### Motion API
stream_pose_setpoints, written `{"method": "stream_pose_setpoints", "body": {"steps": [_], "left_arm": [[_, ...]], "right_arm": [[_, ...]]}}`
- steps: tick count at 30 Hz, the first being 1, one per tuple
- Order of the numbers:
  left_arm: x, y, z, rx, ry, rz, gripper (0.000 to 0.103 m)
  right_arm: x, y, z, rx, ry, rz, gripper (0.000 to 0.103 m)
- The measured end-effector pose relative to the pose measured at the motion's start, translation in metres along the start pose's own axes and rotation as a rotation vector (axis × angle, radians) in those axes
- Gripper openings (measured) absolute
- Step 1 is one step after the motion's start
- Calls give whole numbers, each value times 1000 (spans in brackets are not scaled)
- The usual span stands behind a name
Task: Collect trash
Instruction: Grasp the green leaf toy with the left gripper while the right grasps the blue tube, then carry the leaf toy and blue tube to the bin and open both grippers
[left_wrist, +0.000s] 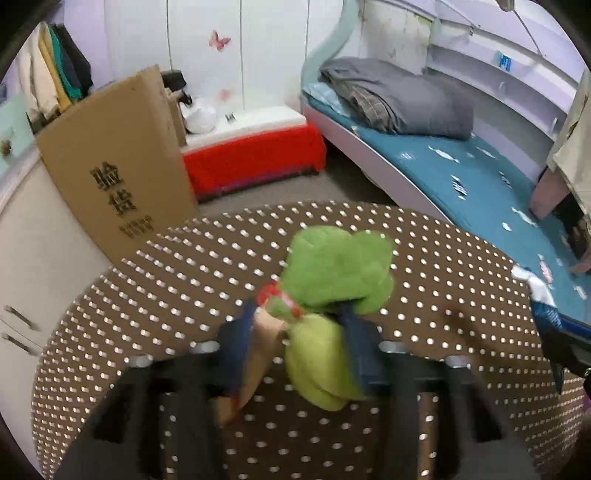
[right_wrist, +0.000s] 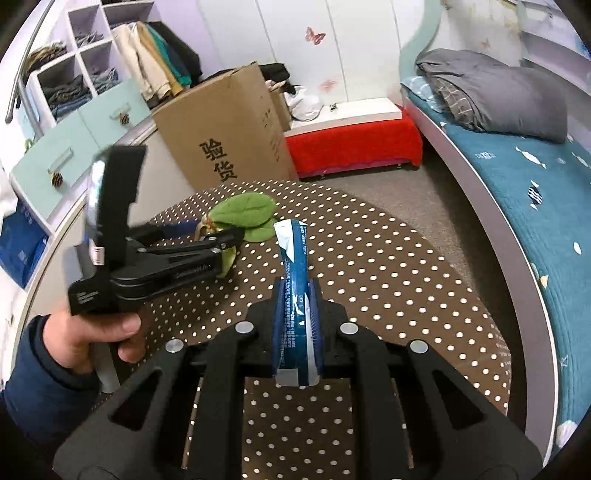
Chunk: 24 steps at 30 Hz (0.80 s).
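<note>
- Along the right side runs the bed with a teal cover, its pale curved edge just beside the rug; a folded grey blanket lies at its far end.
- Underfoot, the brown dotted rug fills the middle of the floor, bare and open on its right half up to the bed's edge.
- Beyond the rug's far edge stands a tall cardboard box, upright, with a red-covered low bench beside it and grey floor between that and the rug.
- Left claw is narrowed on a green leaf-shaped cloth piece, held above the rug; a hand in a blue sleeve holds the tool.
- Right claw is nearly closed, pinching a blue-and-white wrapper that stands upright between its pads, clear of the rug.
</note>
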<state>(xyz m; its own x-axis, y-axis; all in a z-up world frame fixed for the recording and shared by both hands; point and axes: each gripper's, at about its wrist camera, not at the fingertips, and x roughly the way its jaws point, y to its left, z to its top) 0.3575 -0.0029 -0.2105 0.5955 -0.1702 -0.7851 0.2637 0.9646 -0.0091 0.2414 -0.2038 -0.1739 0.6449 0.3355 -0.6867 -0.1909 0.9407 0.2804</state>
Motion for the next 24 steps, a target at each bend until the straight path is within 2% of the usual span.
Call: {"method": "stream_pose_setpoints", "body": {"steps": [1,5,11,18,24], "left_arm": [[-1,0,0,-10,8,-17,14],[-32,-6,-10,-39,-41,-28,14],[-99,-26,-32,-66,-125,-56,14],[-173,-74,-62,-44,-220,-120,14],[-201,-124,-80,2,-236,-165,14]], "right_arm": [[-5,-2,-1,10,-6,0,13],[-28,-5,-4,36,-42,0,14],[-81,-4,-19,61,-108,3,14],[-144,-14,-42,96,-189,-13,14],[-185,-37,-59,142,-252,-37,14]]}}
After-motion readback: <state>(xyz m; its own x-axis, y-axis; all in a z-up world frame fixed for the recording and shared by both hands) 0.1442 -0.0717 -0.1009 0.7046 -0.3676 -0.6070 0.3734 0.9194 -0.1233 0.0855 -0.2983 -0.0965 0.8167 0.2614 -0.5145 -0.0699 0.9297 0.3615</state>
